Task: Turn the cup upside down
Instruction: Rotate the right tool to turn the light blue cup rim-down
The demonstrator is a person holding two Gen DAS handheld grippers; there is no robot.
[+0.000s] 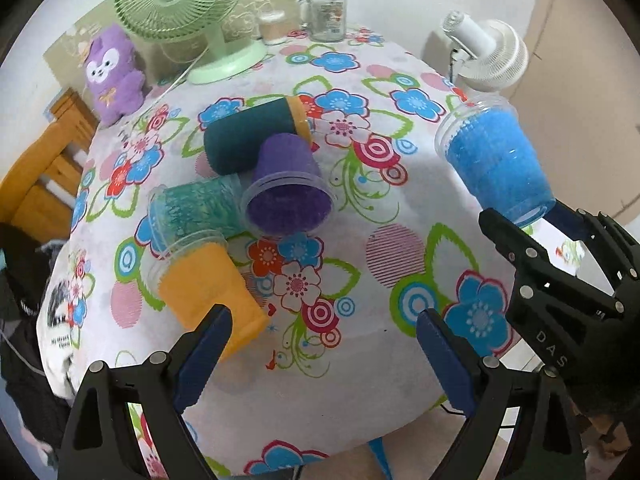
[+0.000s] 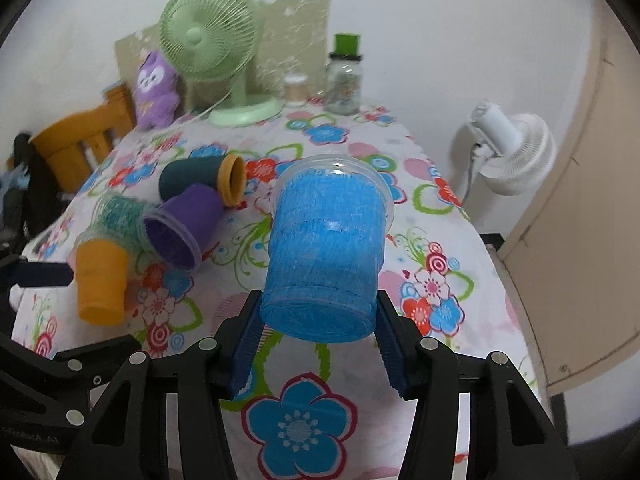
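My right gripper (image 2: 318,324) is shut on a blue cup (image 2: 326,256) near its base and holds it in the air above the table, its rim pointing away and up. The blue cup also shows in the left wrist view (image 1: 496,160), tilted, with the right gripper (image 1: 532,216) below it. My left gripper (image 1: 324,344) is open and empty over the near table, just right of an orange cup (image 1: 208,288) lying on its side. Purple (image 1: 286,188), teal-green (image 1: 192,208) and dark teal (image 1: 248,136) cups lie tipped in a cluster.
A flowered cloth covers the table (image 1: 360,208). At the back stand a green fan (image 1: 184,12), a purple plush toy (image 1: 114,72), a glass jar (image 1: 326,12) and a small cup (image 1: 272,26). A white fan (image 1: 488,56) is at the right edge. A wooden chair (image 1: 44,168) is left.
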